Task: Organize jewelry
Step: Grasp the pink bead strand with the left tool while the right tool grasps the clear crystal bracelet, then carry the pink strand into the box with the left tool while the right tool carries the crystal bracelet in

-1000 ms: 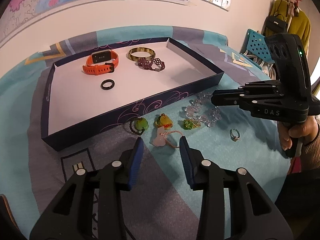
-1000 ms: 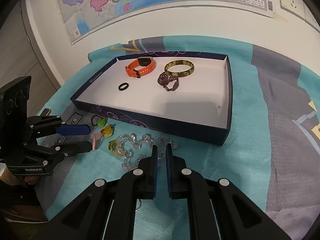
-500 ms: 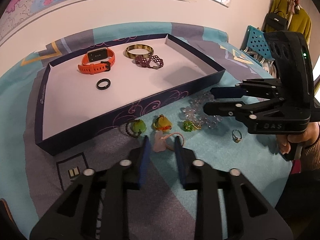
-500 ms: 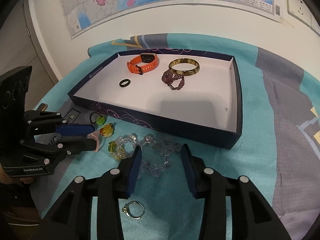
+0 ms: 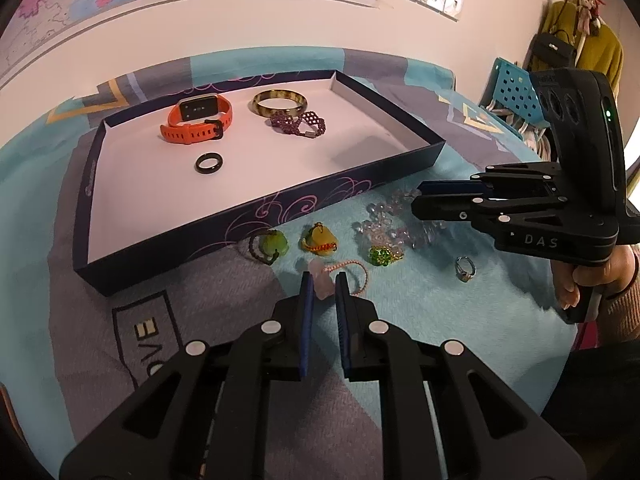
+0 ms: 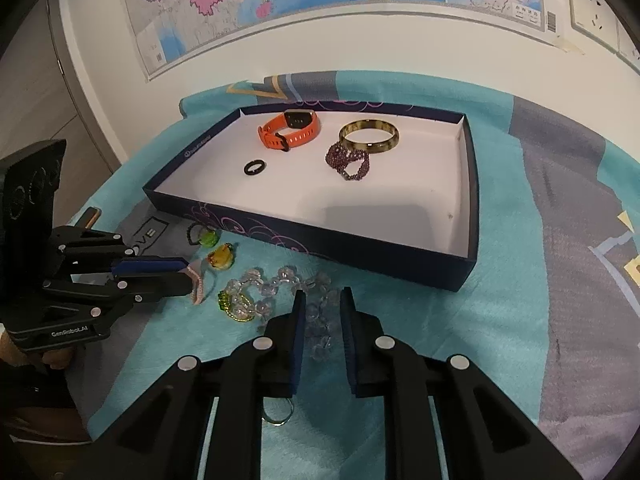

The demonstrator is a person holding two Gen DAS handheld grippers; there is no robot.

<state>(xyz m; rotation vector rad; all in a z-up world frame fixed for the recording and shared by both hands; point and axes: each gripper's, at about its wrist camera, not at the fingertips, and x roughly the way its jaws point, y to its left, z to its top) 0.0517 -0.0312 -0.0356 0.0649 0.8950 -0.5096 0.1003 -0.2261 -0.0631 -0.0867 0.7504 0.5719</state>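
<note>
Jewelry lot: tray part-filled, loose pieces on the table cloth.

Left wrist view: left gripper point(image 5: 323, 286), fingers pinching pink pendant point(image 5: 321, 280) on the cloth near the navy tray point(image 5: 256, 220); orange watch point(image 5: 197, 120), bangle point(image 5: 280, 102), black ring point(image 5: 208, 162) lie inside.
Right wrist view: right gripper point(image 6: 322, 307), fingers spread either side of the clear bead bracelet point(image 6: 280, 292); silver ring point(image 6: 277, 412) lies beneath it.
</note>
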